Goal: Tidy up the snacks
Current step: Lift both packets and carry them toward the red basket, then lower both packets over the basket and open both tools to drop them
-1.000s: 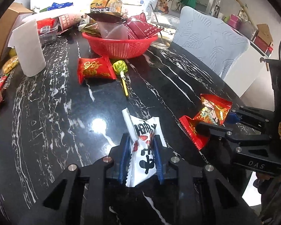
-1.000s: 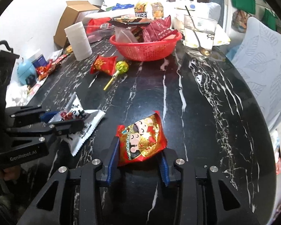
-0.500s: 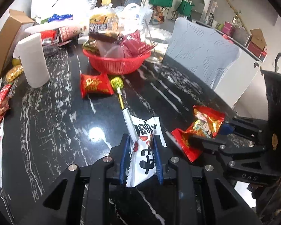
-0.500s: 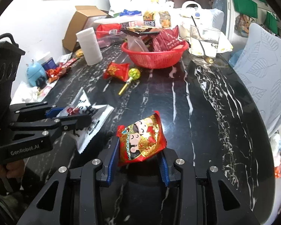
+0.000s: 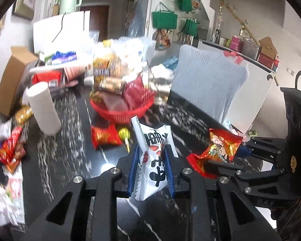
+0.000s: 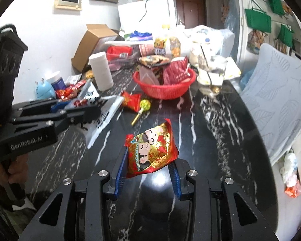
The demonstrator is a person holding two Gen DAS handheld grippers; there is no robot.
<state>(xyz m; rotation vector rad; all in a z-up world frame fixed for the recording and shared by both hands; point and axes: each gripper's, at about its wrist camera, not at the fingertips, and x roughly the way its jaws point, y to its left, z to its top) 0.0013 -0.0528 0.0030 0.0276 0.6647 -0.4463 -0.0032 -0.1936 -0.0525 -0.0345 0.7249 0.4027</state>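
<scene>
My left gripper (image 5: 151, 156) is shut on a white snack packet (image 5: 153, 160) with black and red print, held above the black marble table (image 5: 60, 160). My right gripper (image 6: 147, 162) is shut on a red and gold snack packet (image 6: 150, 150), also lifted; it shows at the right of the left wrist view (image 5: 218, 150). The left gripper with the white packet (image 6: 98, 112) shows at the left of the right wrist view. A red basket (image 6: 164, 86) with several snack packets stands at the far end of the table. A red packet (image 6: 131, 100) and a lollipop (image 6: 144, 105) lie before it.
A paper roll (image 6: 101, 72), a cardboard box (image 6: 92, 42), a glass with a spoon (image 6: 211, 76), bottles and loose snacks crowd the far and left side of the table. A pale blue chair (image 6: 275, 92) stands at the right edge.
Both grippers have risen off the table with their packets and tilted up. The basket and far clutter now sit lower in both views.
</scene>
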